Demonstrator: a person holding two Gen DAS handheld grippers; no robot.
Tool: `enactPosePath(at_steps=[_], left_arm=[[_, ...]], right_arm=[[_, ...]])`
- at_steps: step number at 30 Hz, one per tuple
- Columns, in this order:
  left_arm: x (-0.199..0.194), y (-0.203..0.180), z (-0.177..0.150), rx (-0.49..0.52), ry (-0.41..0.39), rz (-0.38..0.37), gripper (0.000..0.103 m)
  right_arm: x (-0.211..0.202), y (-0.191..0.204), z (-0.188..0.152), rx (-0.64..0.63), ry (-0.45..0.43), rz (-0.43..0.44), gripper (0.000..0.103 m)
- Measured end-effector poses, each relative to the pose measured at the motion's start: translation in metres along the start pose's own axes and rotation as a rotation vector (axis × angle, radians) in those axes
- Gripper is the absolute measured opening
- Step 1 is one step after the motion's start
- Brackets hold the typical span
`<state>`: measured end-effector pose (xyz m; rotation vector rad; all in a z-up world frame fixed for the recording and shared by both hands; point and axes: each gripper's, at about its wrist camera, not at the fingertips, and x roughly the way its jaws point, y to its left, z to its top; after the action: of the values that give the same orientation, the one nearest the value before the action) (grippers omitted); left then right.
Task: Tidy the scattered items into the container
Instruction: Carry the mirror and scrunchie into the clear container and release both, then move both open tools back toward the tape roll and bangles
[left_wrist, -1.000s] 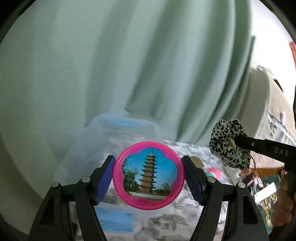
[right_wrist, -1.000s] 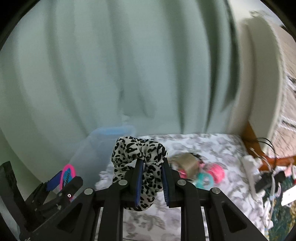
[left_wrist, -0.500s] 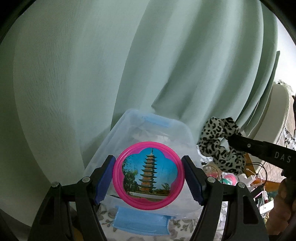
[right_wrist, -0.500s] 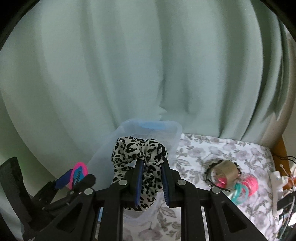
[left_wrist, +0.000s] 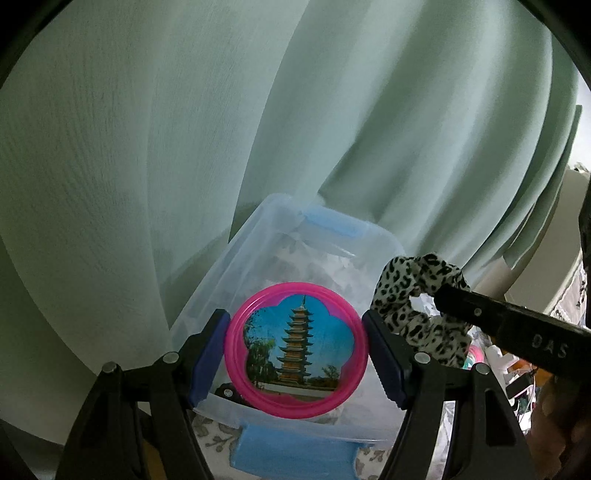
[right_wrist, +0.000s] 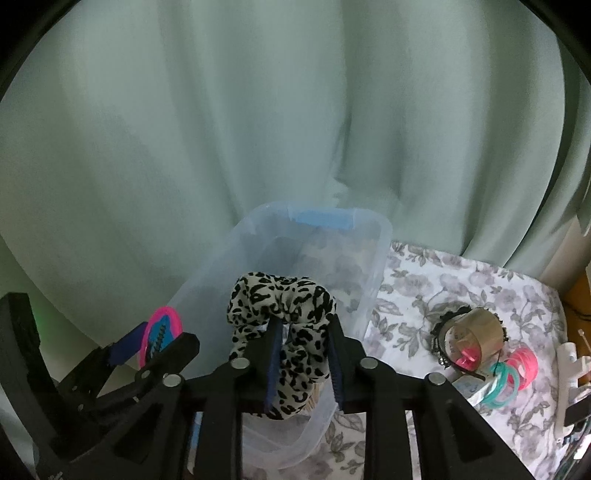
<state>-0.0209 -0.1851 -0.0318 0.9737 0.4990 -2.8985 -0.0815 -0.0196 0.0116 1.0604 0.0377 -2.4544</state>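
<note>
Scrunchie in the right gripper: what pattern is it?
Black leopard spots on off-white fabric; the scrunchie shows best in the right wrist view.

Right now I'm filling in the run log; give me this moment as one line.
left gripper: shut on pink mirror | right gripper: shut on leopard scrunchie | both above clear bin | nothing released

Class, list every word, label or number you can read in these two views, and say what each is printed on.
"DAS": on the black arm of the right gripper, seen from the left wrist.
Pink mirror: pagoda picture, no readable text.
Tape roll: inner markings too blurred to read.
</note>
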Motion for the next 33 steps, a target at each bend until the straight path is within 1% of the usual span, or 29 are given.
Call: enactPosePath(at_steps=[1, 3, 7, 12, 21, 33], left_arm=[[0.001, 0.001, 0.0, -0.005, 0.006, 0.0, 0.074], [0.004, 0.001, -0.001, -0.007, 0.013, 0.001, 0.074], [0.004, 0.0, -0.001, -0.001, 0.019, 0.004, 0.075], [0.007, -0.004, 0.0, 0.007, 0.023, 0.004, 0.076], [-0.01, -0.016, -0.001, 0.027, 0.02, 0.006, 0.076], [-0.03, -0.056, -0.003, 0.093, -0.004, -0.01, 0.076]], right_arm=[[0.002, 0.0, 0.0, 0.001, 0.005, 0.002, 0.037], [0.002, -0.001, -0.001, 0.003, 0.007, 0.002, 0.044], [0.002, -0.001, 0.0, 0.004, 0.003, 0.002, 0.051], [0.002, -0.005, -0.001, 0.016, 0.005, 0.001, 0.052], [-0.013, -0.018, -0.007, 0.051, -0.01, -0.006, 0.052], [-0.052, -0.044, -0.024, 0.12, -0.055, -0.013, 0.052]])
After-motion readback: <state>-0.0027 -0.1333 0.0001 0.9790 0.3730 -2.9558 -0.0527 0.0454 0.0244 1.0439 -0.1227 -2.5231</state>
